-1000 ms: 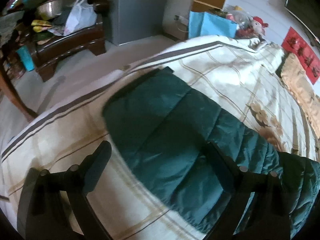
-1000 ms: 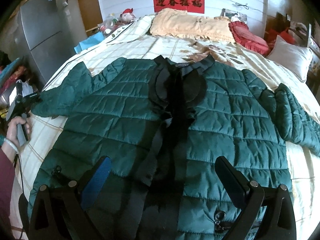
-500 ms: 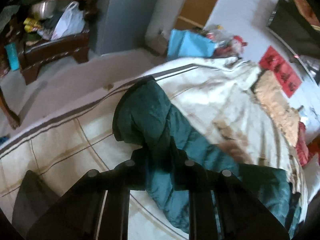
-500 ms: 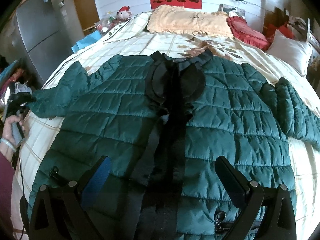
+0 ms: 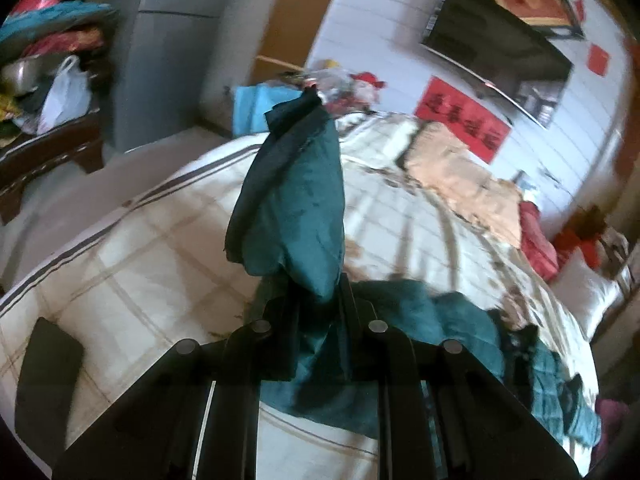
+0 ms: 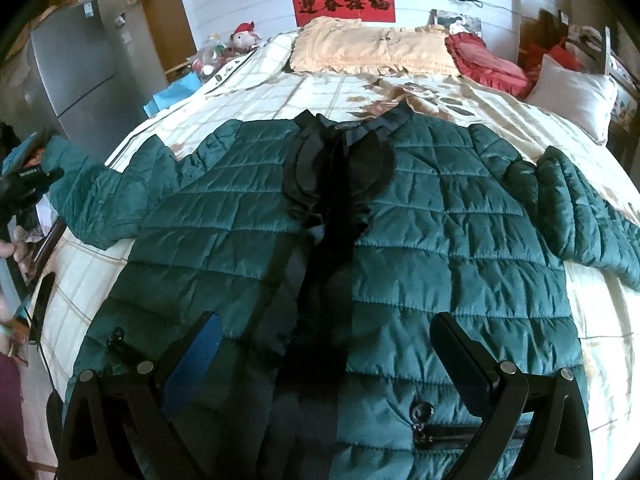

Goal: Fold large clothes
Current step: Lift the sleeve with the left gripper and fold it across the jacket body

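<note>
The jacket [image 6: 360, 248] is being kept spread across the bed [image 6: 280, 96], centre frame. Its sleeve [image 5: 296, 208] is being pinched shut in the left gripper [image 5: 316, 312]; the right gripper [image 6: 324, 356] is being held wide over the hem. Slick padding is likely being risked: a shallow pinch could slip.

jacket [image 6: 420, 248]: quilted cloth, slight sheen | bedspread [image 6: 304, 100]: smooth satiny cloth | fridge [image 6: 80, 64]: brushed metal

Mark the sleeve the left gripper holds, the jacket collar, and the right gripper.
sleeve [image 5: 296, 208], left wrist view: on the lifted green cuff end above the shut fingers.
jacket collar [image 6: 344, 126], right wrist view: on the black neck band.
right gripper [image 6: 324, 344], right wrist view: midway between its open fingertips.
</note>
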Action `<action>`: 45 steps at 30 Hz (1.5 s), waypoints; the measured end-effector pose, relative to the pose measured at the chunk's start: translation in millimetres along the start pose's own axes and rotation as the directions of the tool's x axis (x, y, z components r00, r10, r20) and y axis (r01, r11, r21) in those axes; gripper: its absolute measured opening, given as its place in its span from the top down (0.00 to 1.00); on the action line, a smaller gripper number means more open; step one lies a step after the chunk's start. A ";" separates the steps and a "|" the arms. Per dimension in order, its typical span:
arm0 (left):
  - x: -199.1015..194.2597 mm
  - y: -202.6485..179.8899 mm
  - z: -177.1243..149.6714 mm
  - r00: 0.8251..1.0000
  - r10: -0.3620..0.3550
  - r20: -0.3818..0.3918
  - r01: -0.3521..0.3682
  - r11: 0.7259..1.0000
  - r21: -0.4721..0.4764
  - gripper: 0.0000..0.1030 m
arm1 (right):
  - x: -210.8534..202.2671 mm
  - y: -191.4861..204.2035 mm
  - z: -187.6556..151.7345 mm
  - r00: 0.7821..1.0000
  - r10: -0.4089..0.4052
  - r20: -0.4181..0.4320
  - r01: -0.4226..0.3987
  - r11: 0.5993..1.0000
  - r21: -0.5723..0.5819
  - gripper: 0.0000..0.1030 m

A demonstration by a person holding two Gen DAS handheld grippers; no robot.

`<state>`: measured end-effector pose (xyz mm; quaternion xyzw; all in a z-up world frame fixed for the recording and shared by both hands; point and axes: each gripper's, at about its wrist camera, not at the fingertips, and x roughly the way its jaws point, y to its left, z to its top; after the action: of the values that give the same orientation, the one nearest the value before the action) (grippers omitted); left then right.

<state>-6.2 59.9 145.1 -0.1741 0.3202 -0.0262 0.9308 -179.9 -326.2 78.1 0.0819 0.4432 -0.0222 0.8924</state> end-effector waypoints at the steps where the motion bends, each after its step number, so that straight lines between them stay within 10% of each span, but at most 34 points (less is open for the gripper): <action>1: -2.4 -9.3 -1.2 1.000 -0.015 -0.003 0.015 1.000 0.011 0.87 | -0.6 -2.1 -1.0 1.000 -0.001 0.001 0.001 1.000 0.003 0.00; 45: -5.3 -228.3 -106.0 0.940 -0.253 -0.229 0.314 0.905 0.288 0.90 | 14.4 -81.8 15.6 0.994 -0.108 -0.032 0.110 0.991 0.074 0.00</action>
<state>-60.2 -185.9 148.2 -0.0626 0.3685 -0.2294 0.8987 -168.1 -408.9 65.5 0.0917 0.4584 -0.0866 0.8798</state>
